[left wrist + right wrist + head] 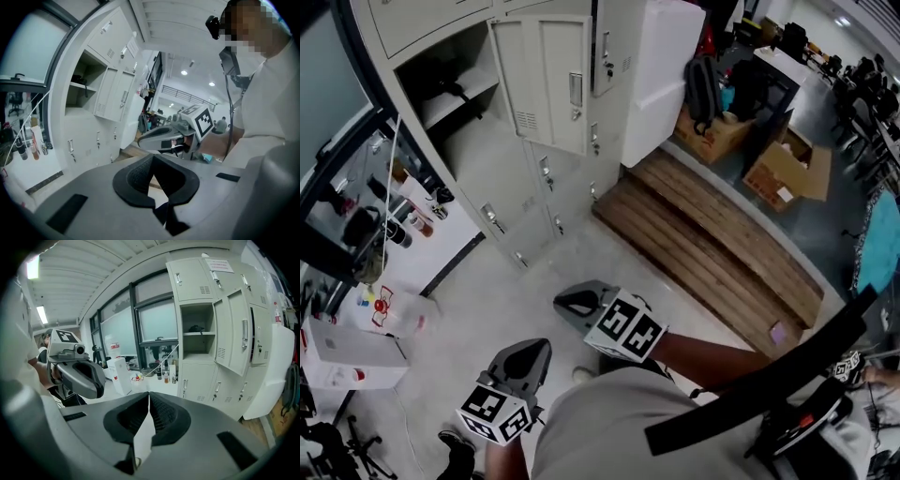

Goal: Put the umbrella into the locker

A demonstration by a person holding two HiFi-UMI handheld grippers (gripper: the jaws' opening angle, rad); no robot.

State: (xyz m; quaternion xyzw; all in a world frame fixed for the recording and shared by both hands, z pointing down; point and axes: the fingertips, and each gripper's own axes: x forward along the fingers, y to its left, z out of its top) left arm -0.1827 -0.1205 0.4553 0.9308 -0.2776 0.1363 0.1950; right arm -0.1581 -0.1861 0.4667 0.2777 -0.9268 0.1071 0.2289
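Observation:
The cream lockers (516, 178) stand ahead at upper left. One upper compartment (450, 89) is open, its door (548, 80) swung out to the right. On its shelf lies a dark thing (196, 328) that looks like a folded umbrella. My left gripper (525, 361) and right gripper (572, 302) are side by side well short of the lockers, low over the pale floor. Both are shut with nothing between the jaws. The left gripper view shows its own jaws (152, 157) meeting at the tips. In the right gripper view its jaws (149, 394) also meet.
A wooden platform (712, 253) runs along the floor to the right of the lockers. Behind it are cardboard boxes (787, 173) and a backpack (703, 89). A white box (347, 356) and several bottles (408, 220) sit by the window wall at left.

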